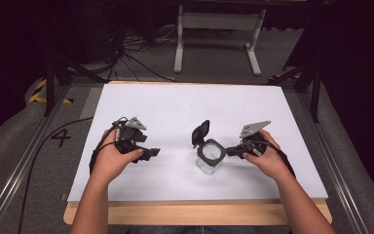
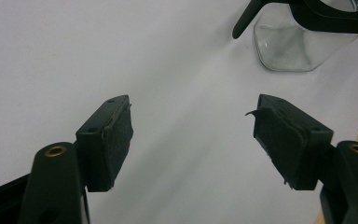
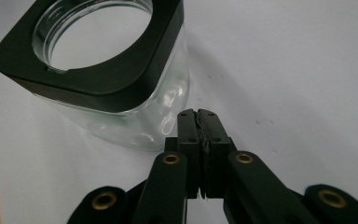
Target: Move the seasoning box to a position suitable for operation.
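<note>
A clear square glass jar [image 1: 210,157] with a black collar and a flipped-up black lid [image 1: 200,131] stands upright near the middle of the white table [image 1: 185,105]. My right gripper [image 1: 229,151] rests just right of the jar, jaws pressed together on nothing; in the right gripper view its tips [image 3: 198,115] sit close beside the jar's glass wall [image 3: 135,119], whether touching I cannot tell. My left gripper [image 1: 152,152] lies further left, open and empty. The left gripper view has wide-spread pads [image 2: 116,135] with the jar's base [image 2: 293,44] ahead at upper right.
The white board sits on a wooden tabletop whose edge [image 1: 199,213] runs along the front. Metal rails flank the table. A white stand [image 1: 219,22] and cables lie on the floor beyond the far edge.
</note>
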A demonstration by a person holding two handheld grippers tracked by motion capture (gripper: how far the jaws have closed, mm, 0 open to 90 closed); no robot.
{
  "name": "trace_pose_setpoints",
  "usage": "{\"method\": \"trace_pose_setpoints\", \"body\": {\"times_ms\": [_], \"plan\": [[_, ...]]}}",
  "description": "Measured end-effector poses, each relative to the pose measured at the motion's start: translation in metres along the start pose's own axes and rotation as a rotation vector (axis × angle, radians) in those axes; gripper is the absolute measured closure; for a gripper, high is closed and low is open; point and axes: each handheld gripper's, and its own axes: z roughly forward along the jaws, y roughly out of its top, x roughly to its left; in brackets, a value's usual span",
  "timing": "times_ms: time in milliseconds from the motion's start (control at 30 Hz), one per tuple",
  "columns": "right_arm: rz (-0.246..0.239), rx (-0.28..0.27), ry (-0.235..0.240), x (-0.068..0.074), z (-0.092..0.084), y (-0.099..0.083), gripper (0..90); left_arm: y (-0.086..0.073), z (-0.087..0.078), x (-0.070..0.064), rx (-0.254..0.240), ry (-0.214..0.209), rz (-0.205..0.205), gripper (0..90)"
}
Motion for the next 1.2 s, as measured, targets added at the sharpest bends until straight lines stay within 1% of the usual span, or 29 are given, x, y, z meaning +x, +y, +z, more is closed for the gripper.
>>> {"method": "trace_pose_setpoints", "body": {"times_ms": [67,167,267,333,467,600,667,700,733,867,1033,1200], "plan": [[-0.005,0.001,0.003,0.001,0.001,0.000,88.7,0.000,0.000,-0.001,-0.001,-0.003,-0.003,28.8],[-0.013,0.009,0.020,0.003,0.005,0.001,89.0,0.000,0.000,-0.001,0.000,-0.002,-0.001,28.8],[-0.023,0.021,0.010,0.006,0.007,0.002,89.4,0.000,0.000,-0.001,0.004,-0.002,0.000,28.8],[-0.022,0.025,0.012,0.006,0.007,0.001,89.5,0.000,0.001,-0.001,0.000,-0.001,0.001,28.7],[-0.027,0.031,0.008,0.007,0.006,0.002,89.7,0.001,0.001,-0.001,0.008,0.000,0.001,28.7],[-0.032,0.047,0.025,0.011,0.007,0.001,89.7,0.003,0.001,-0.001,0.004,-0.009,0.006,28.7],[-0.042,0.064,0.032,0.014,0.009,0.001,89.7,0.004,0.003,-0.002,0.001,-0.006,0.007,28.7],[-0.042,0.064,0.032,0.014,0.009,0.001,89.7,0.004,0.003,-0.002,0.001,-0.006,0.007,28.7],[-0.050,0.076,0.036,0.018,0.009,0.001,89.7,0.004,0.003,-0.002,0.002,-0.007,0.010,28.7],[-0.060,0.090,0.053,0.025,0.010,0.000,89.7,0.007,0.005,-0.002,-0.004,-0.016,0.010,28.6],[-0.076,0.108,0.076,0.034,0.013,0.000,89.7,0.010,0.007,-0.003,-0.005,-0.025,0.022,28.5],[-0.108,0.123,0.100,0.044,0.017,0.001,89.7,0.012,0.009,-0.004,-0.005,-0.028,0.026,28.5]]}}
